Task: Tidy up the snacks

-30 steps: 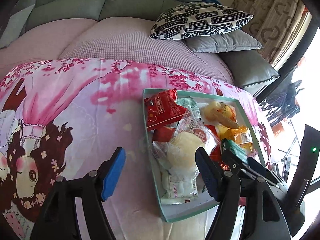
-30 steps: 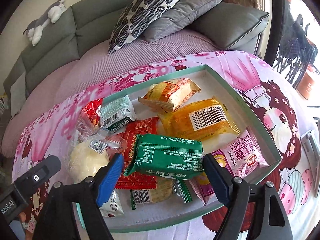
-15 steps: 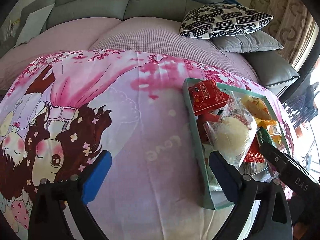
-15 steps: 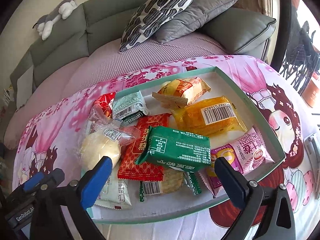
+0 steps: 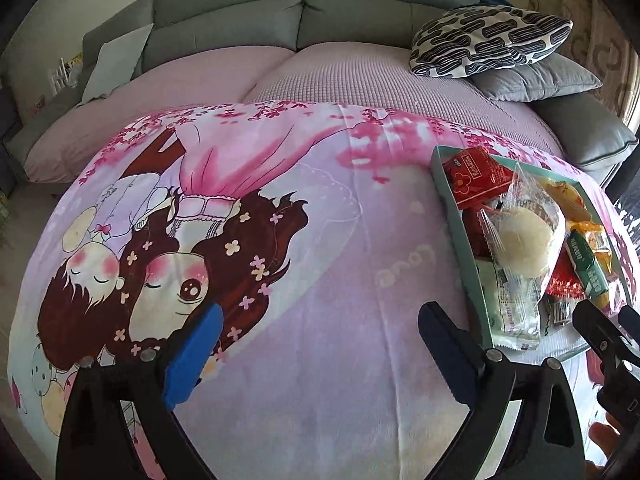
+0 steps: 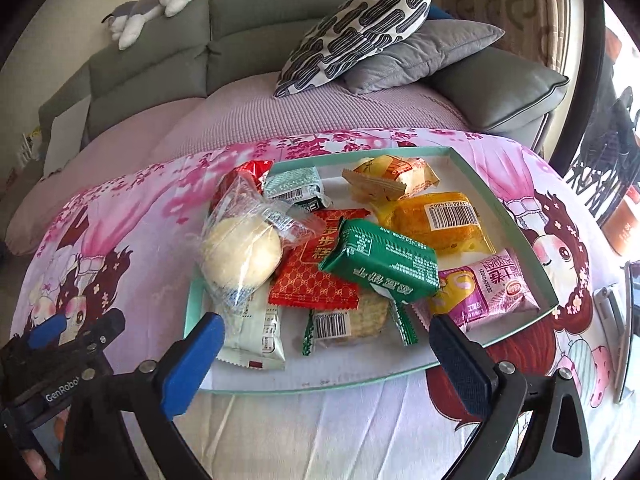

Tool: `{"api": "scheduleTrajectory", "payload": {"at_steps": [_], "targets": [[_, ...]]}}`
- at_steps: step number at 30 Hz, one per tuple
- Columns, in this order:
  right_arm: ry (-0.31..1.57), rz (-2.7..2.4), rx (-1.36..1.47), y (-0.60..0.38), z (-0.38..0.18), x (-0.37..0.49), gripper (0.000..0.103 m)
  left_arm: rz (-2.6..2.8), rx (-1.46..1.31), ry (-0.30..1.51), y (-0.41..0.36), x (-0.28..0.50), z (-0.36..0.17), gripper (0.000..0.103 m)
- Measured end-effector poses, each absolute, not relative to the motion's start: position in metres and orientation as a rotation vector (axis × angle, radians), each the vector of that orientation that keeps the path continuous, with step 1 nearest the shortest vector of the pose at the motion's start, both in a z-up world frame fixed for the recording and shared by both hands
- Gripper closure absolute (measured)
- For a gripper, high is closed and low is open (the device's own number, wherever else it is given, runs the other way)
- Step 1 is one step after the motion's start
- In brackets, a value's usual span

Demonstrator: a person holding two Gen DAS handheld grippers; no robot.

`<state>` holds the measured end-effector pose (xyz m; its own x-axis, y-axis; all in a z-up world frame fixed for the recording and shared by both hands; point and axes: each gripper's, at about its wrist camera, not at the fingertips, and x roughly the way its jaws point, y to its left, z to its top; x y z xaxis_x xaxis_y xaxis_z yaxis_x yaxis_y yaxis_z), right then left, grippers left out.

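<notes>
**Snack tray, both grippers clear**

We note the shallow mint-green cardboard tray [image 6: 516, 236] on the pink cartoon-print blanket [image 5: 320, 280]. The green foil packet [image 6: 380, 258] tops the heap at mid-tray; the clear-wrapped pale bun [image 6: 240, 256] leans over the tray's left edge. The left gripper [image 5: 316, 356] spreads wide over bare blanket, empty. The right gripper [image 6: 326, 360] gapes over the tray's near edge, jaws just opened, nothing held.

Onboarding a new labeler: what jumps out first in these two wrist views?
The shallow mint-green tray heaped with snack packets sits on a pink cartoon-print blanket, with a green packet on top of the pile and a clear-wrapped pale round bun at the tray's left. Both the left gripper and the right gripper stand open and empty on the near side of the tray.
</notes>
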<state>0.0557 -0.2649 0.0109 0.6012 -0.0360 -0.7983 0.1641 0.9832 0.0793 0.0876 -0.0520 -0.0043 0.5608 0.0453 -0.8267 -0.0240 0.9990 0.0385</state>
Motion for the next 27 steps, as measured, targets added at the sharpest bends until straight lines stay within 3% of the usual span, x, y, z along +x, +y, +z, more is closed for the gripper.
{"api": "scheduleTrajectory", "payload": {"at_steps": [27], "targets": [[0.96,-0.113,0.14,-0.261,-0.008,0.026,0.0,0.054,0.101,1.047,-0.061,0.057,-0.026,0.005]]}}
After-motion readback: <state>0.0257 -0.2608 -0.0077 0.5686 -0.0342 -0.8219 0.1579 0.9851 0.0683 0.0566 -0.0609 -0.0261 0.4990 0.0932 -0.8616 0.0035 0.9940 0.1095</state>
